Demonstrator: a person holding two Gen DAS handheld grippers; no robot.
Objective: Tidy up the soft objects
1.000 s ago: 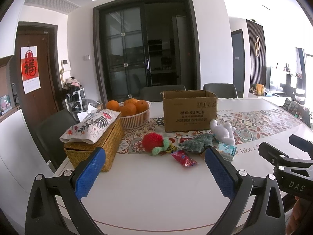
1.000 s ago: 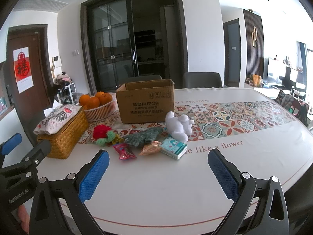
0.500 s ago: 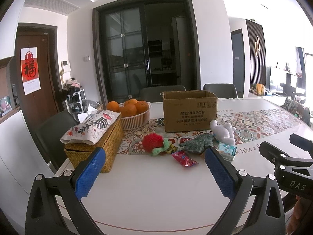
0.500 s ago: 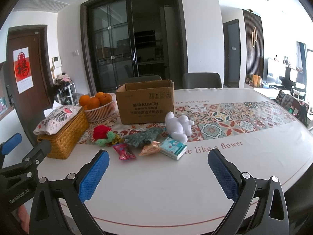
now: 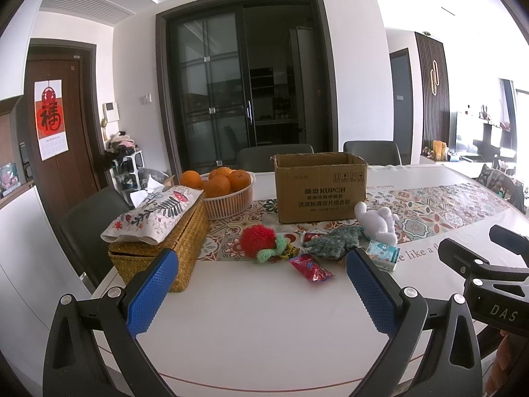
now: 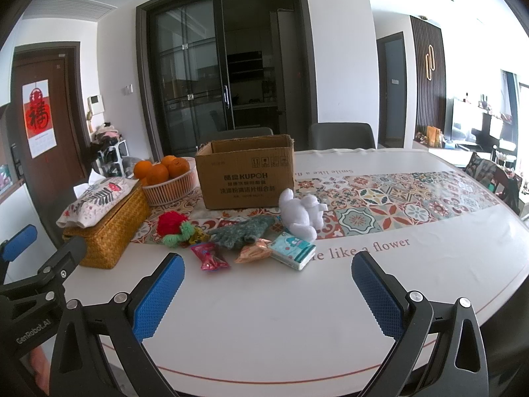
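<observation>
Above the table [image 6: 297, 314], both tongs [image 5: 261, 291] [image 6: 267, 294] level, empty, jaws wide.

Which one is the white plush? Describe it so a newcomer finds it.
Find the open cardboard box on the patterned table runner. The white plush lies just in front of its right corner. It is the only all-white item, beside a grey-green knit glove and a teal tissue pack.
</observation>
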